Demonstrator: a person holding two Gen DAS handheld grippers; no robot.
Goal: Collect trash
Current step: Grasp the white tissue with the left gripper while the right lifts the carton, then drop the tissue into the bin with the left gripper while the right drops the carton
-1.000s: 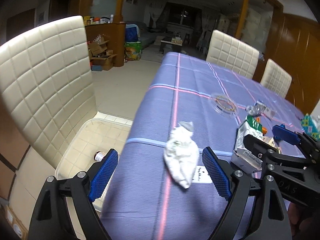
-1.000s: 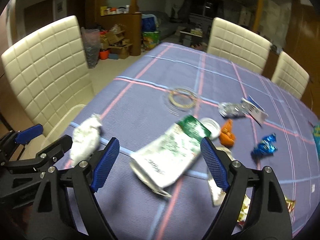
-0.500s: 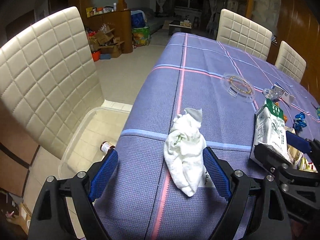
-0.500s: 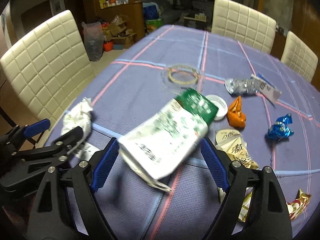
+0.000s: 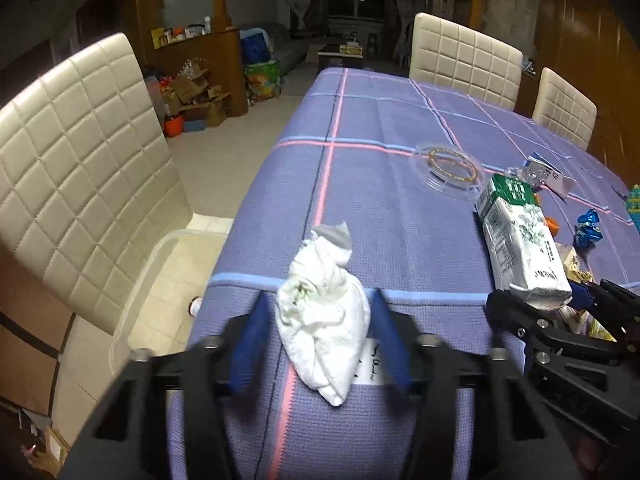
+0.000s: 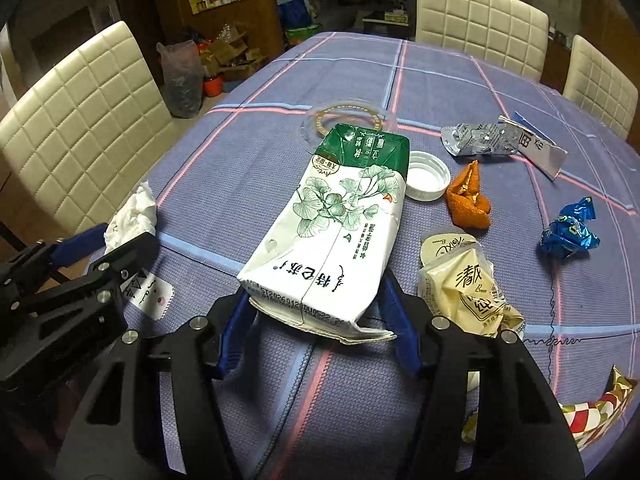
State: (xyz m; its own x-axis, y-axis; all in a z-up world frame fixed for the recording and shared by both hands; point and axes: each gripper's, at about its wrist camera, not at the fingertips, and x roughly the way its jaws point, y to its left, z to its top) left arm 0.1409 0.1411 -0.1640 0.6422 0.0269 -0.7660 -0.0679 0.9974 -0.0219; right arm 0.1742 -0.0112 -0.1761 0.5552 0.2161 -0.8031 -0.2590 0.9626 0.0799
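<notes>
Both jaws are closing at once here. The left hand-held gripper (image 5: 320, 344) narrows around the crumpled white tissue (image 5: 324, 320), which lies on the counter (image 5: 380, 128) near its edge, well to the left of the milk carton (image 6: 332, 224); the blue pads sit right at the wad's flanks, and I can't tell whether they press it yet. That wad looks feather-light and soft, so I'd judge it will squash rather than resist, and the fat middle is the place to pinch, not the loose tail.

The right hand-held gripper (image 6: 316, 320) is closing on the carton's near, crimped end, which lies between its pads, not visibly pressed yet. The carton looks dented and probably empty: light, thin-walled, a bit slick, likely to buckle. Taking it across the narrow flattened end seems sound.

Just right of the carton lie a white cap (image 6: 426, 174) and a cream wrapper (image 6: 464, 280). Left of the tissue, beside the counter, a clear plastic bin (image 5: 136, 288) stands on the floor.
</notes>
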